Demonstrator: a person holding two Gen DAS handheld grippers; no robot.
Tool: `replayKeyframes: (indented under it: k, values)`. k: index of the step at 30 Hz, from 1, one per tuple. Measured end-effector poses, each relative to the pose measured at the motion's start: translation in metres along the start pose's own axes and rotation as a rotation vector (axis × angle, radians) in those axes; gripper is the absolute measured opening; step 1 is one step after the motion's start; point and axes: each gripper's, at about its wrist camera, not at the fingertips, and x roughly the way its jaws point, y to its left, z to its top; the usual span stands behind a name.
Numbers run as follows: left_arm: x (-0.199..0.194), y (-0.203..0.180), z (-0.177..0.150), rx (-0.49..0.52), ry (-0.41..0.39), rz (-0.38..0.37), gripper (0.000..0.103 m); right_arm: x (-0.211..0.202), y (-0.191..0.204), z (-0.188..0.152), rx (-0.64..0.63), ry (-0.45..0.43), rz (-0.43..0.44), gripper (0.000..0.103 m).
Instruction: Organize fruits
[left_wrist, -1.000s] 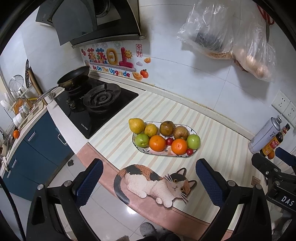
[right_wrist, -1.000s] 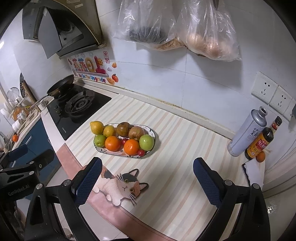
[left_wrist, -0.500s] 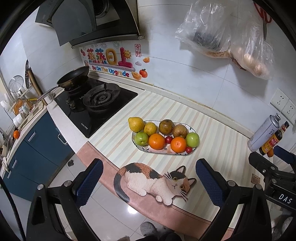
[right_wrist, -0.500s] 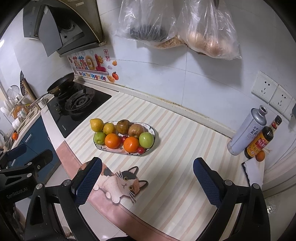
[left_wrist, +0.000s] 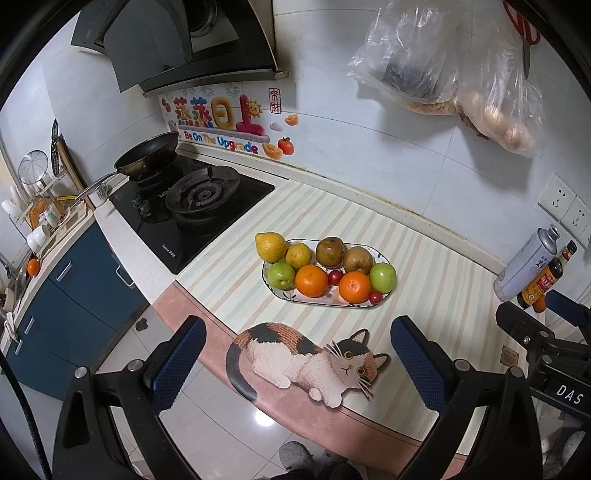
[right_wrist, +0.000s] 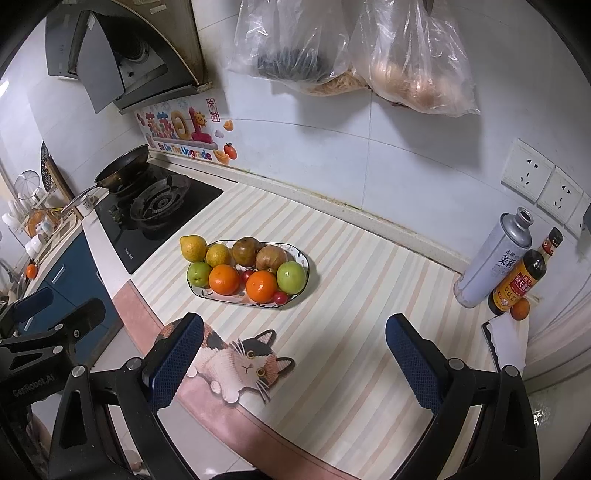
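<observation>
Both the left tongs (left_wrist: 297, 363) and right tongs (right_wrist: 293, 360) are hanging wide open, gripping nothing; the fruit plate (left_wrist: 314, 298) is sitting on the worktop (left_wrist: 436, 295) at twelve o'clock.

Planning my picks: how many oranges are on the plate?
2. One orange sits in the front row of the plate, beside the left green apple; the other orange sits beside the right green apple. More could hide behind.

The fruit plate (right_wrist: 301, 260) is now seen slightly higher and further right in the right wrist view than 1 second ago. More of the cat mat (right_wrist: 240, 363) is hidden behind the right hand-held gripper (right_wrist: 293, 363).
</observation>
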Motion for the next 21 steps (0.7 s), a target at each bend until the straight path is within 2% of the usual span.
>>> replayKeyframes:
  k: [21]
  values:
    - [-0.0042, -0.0062, -0.0025, 0.001, -0.002, -0.004, 0.102, -0.0088, 0.0014, 0.0005, -0.001, -0.010, 0.011, 0.101]
